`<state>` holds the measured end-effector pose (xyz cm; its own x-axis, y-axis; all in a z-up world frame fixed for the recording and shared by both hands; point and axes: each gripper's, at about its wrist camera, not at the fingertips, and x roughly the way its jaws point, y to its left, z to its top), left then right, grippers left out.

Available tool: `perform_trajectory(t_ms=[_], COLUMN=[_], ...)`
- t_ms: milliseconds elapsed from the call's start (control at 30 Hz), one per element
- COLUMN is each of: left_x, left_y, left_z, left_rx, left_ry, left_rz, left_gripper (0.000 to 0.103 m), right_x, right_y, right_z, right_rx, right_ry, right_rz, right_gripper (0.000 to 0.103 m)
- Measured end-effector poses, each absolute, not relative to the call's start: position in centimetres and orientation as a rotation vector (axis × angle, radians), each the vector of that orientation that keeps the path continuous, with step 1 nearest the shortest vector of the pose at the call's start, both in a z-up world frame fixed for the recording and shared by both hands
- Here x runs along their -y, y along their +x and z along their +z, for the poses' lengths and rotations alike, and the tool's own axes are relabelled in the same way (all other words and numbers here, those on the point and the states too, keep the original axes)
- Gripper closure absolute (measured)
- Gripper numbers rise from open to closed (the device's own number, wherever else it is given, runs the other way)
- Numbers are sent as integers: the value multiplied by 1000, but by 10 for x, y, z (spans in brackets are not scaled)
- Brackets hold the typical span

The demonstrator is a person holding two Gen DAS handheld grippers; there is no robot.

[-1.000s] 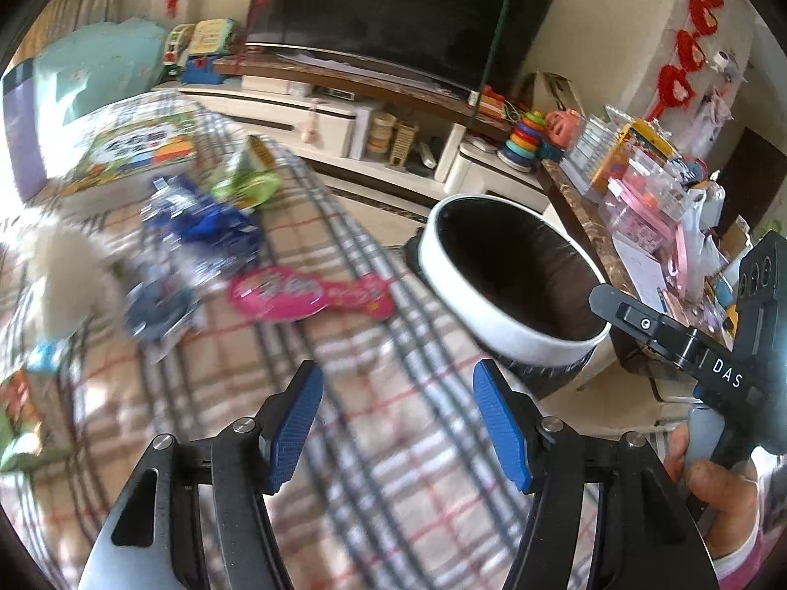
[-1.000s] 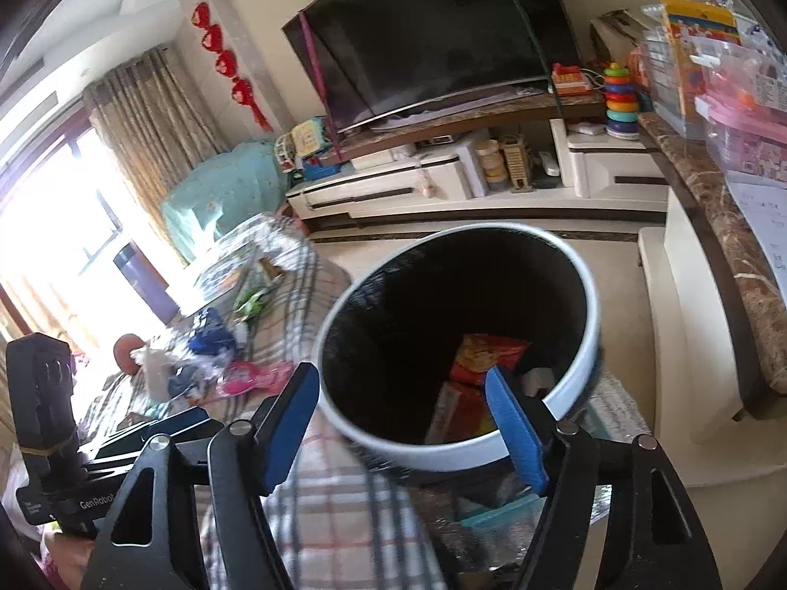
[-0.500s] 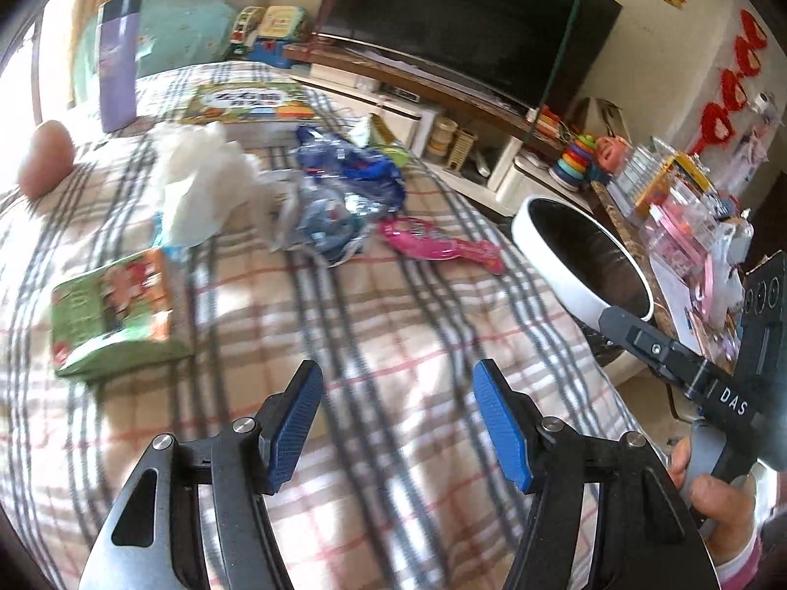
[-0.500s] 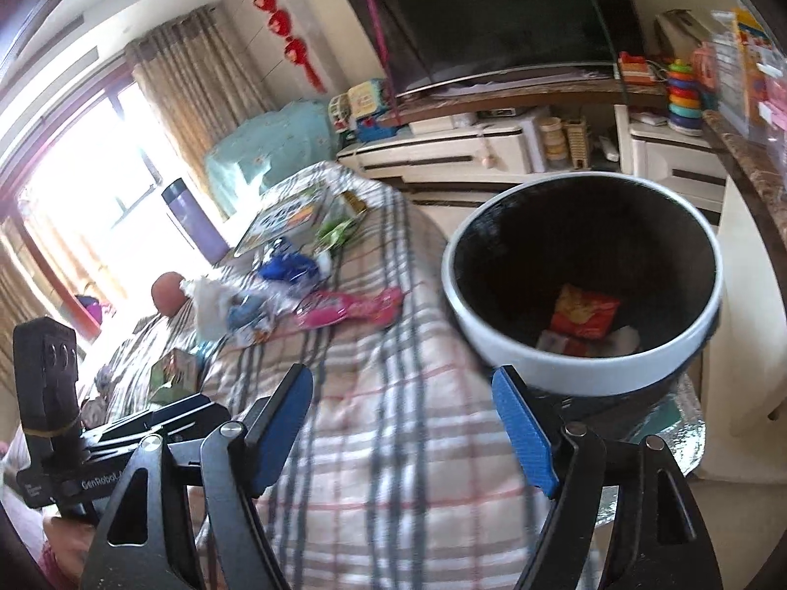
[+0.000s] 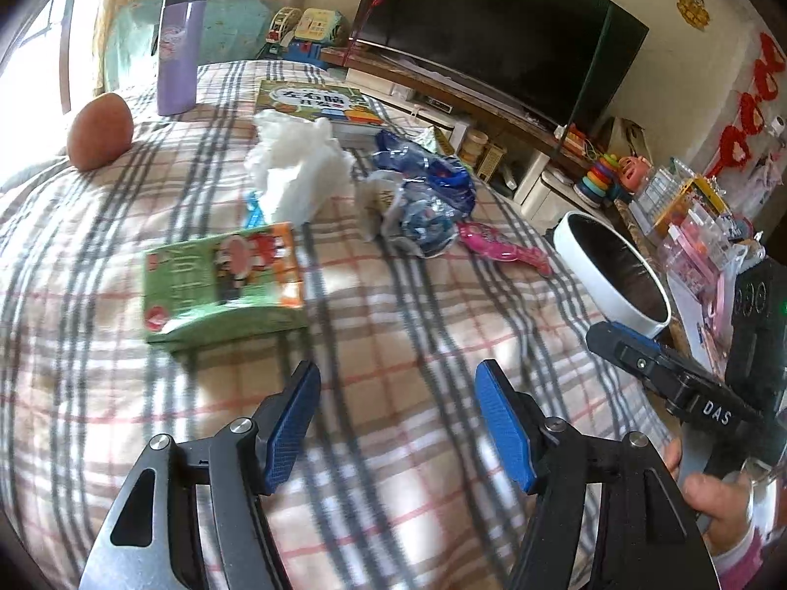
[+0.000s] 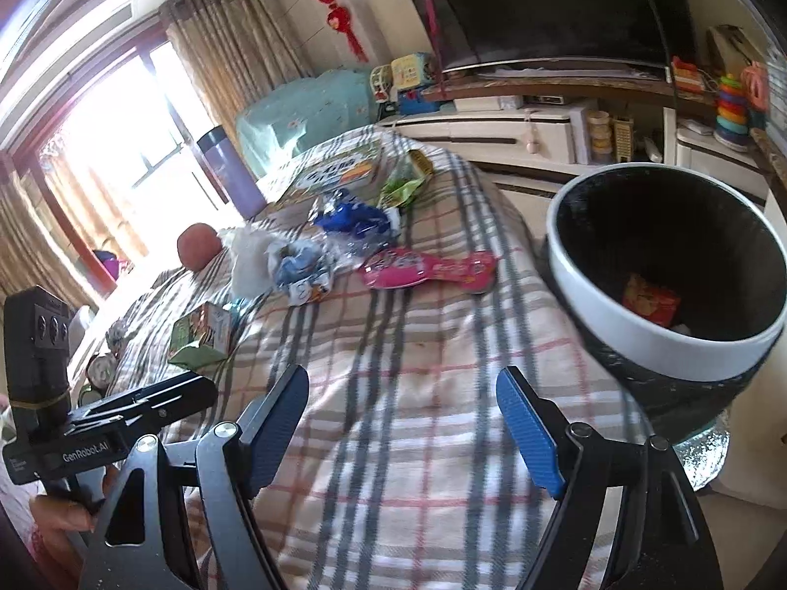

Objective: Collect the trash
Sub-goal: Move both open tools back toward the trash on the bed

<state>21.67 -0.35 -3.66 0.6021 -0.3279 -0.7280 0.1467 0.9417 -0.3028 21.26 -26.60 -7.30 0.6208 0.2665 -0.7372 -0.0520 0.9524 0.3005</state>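
Strong daylight pours from the window (image 6: 113,147) at the left, blown out to white glare. Stripes of sun and shadow cross the plaid cloth (image 5: 393,344). Fisheye bending curves the edges, corners go black, and fine detail is slightly soft.

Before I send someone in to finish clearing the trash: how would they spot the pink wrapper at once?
Start at the plaid blanket and find the round white-rimmed bin at its edge. Toward the crumpled blue-and-clear plastic bag lies the pink wrapper. It is the only bright pink piece, long, flat and shiny, alone on the cloth.
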Motion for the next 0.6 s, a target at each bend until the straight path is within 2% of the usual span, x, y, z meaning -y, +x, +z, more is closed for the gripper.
perform_trajectory(t_ms=[233,300,600], left_x=[-22,-29,-68], left_y=[216,217,235], left_z=[-34,-33,-21], left_rx=[-902,-912,-910], left_ry=[-177,-168,-83], left_rz=[-288,-297,-305], left_gripper=[37,31,21], right_x=[247,244,239], right_y=[224,227,252], right_z=[-78,-80,-88], right_rx=[-917,-922,-969], right_ry=[205,194,128], right_rz=[237,248,313], right_gripper=[23,23,22])
